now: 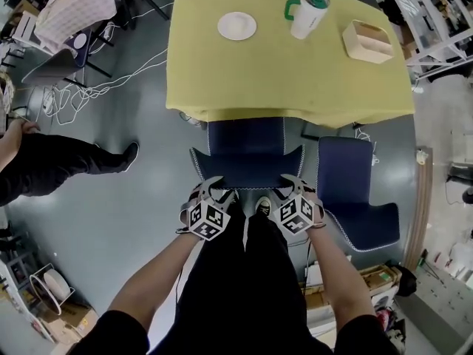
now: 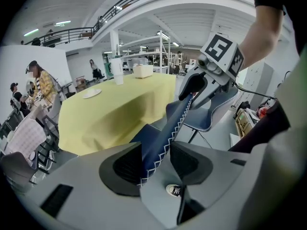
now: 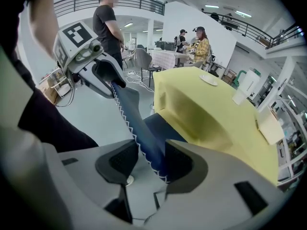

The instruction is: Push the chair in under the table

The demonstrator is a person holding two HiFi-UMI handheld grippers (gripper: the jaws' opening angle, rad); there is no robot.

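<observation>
At the far left a bystander's dark-trousered leg stretches over the floor beside loose white cables, well apart from the work. The left tongs are clamped on the top edge of the chair at its backrest's left corner. In the left gripper view the blue padding with its white zigzag stitching fills the gap between the pads. The chair stands square to the worktop. The front of its seat is already beneath the overhanging yellow cloth, and the backrest is out on the person's side. The right tongs grip the same edge near the right corner, likewise closed on the padding. Holding both corners probably keeps the chair from swivelling, so a push would send it in straight. On the worktop sit a plate, a lidded mug and a wooden box, all back from the near edge. A second blue chair stands just beside on the right, so a skewed push could knock it.
</observation>
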